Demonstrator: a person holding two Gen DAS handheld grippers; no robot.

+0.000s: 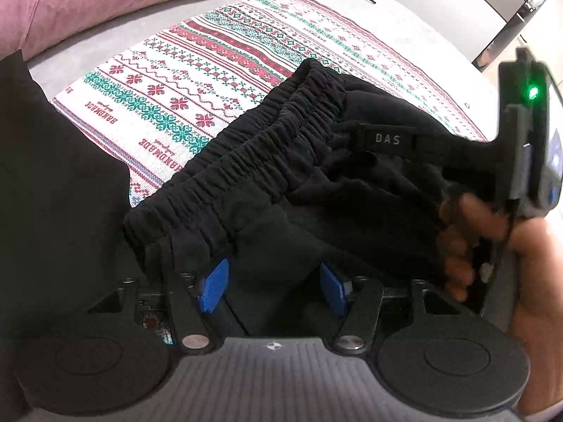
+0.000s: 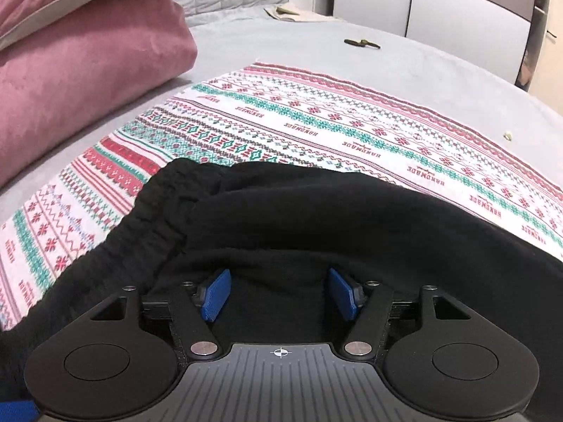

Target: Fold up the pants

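Left wrist view — black pants lie bunched between the parted, unpressing left gripper fingers.

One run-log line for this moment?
pants: bunched on patterned cloth | left tongs: open over pants | right tongs: open over pants | fold: unfinished

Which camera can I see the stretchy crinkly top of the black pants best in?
The left wrist view. There the gathered waistband runs across the middle of the picture, both layers sharp, with a small label reading DAS beside it. The right wrist view shows only a blurry stretch of the waistband at the left.
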